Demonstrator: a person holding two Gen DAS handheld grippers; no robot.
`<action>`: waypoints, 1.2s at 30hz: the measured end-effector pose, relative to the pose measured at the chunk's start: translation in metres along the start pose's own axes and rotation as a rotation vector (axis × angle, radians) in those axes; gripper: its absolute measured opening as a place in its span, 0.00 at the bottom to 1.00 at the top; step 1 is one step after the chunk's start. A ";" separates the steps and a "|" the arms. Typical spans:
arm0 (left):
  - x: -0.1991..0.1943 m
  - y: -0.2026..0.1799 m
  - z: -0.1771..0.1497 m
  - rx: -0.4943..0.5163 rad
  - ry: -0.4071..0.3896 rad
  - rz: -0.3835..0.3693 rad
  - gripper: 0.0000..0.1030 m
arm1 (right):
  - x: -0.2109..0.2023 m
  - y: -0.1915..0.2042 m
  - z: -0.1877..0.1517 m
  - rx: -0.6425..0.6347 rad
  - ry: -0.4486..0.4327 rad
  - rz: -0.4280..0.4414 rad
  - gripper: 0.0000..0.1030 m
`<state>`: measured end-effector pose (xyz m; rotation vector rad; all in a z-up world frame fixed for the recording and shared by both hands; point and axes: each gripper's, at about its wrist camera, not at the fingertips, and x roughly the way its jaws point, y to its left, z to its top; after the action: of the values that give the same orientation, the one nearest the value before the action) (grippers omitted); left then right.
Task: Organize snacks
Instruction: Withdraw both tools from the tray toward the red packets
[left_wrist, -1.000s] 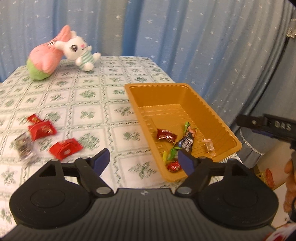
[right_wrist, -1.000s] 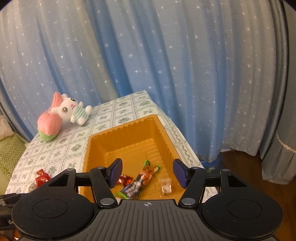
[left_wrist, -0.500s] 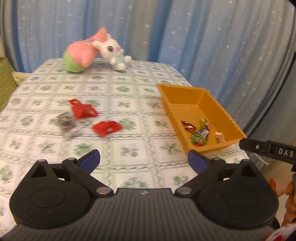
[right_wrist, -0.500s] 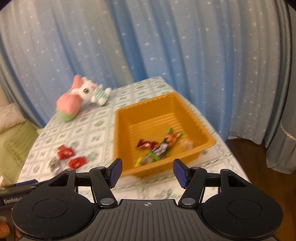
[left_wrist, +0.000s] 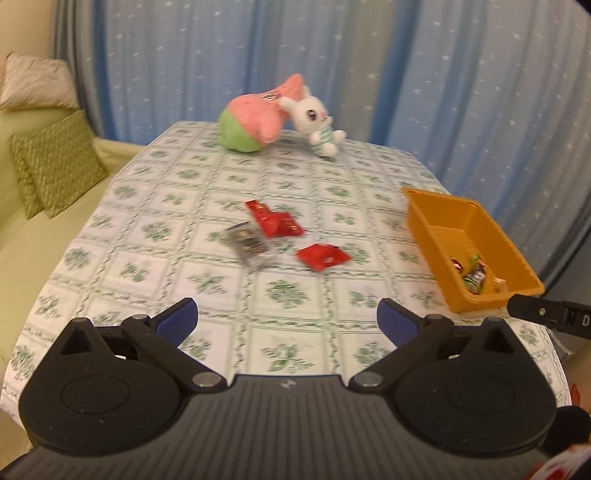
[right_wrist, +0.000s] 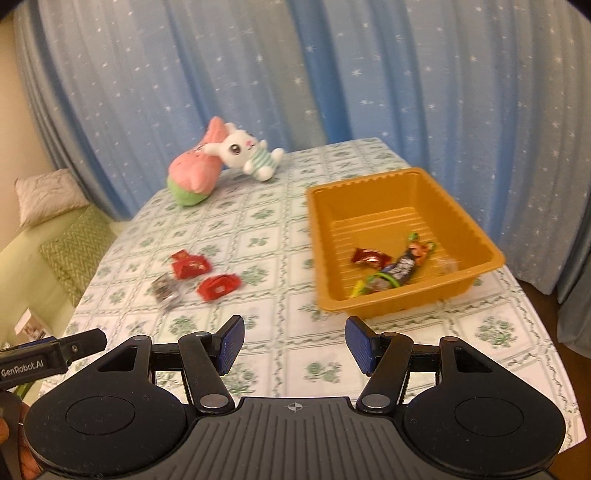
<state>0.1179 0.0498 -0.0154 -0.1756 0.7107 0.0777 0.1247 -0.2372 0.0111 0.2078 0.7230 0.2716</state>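
Left gripper (left_wrist: 287, 321), our view along its fingers: the jaws stand wide apart with nothing between them, held above the near edge of the counter (left_wrist: 221, 192). Right gripper (right_wrist: 294, 345): its jaws are parted less widely, and we see nothing held there either. On the patterned cloth near the middle of the counter lie four loose snacks: a small red packet (left_wrist: 258, 207) touching a larger red packet (left_wrist: 281, 226), a clear wrapper with dark contents (left_wrist: 248, 243) just beside them, and a third red packet (left_wrist: 323, 256) a little apart, toward the tray. The orange tray (right_wrist: 373, 177) sits at the counter's right side; in its near end we note a red candy (right_wrist: 369, 256), a dark bar (right_wrist: 400, 266), a green-and-yellow wrapper (right_wrist: 373, 282) and a clear sweet (right_wrist: 447, 265). At the far edge a white rabbit toy (left_wrist: 314, 118) leans on a pink-and-green plush (left_wrist: 255, 123).
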 end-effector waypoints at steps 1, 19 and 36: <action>0.000 0.004 0.001 -0.008 0.007 0.006 0.99 | 0.002 0.004 0.000 -0.005 0.001 0.004 0.59; 0.019 0.038 0.015 -0.052 0.046 0.056 0.99 | 0.046 0.045 0.006 -0.046 0.053 0.047 0.59; 0.088 0.063 0.034 -0.038 0.084 0.106 0.99 | 0.131 0.059 0.012 -0.025 0.082 0.042 0.59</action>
<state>0.1975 0.1186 -0.0561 -0.1778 0.8026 0.1863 0.2166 -0.1418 -0.0448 0.1888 0.7969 0.3311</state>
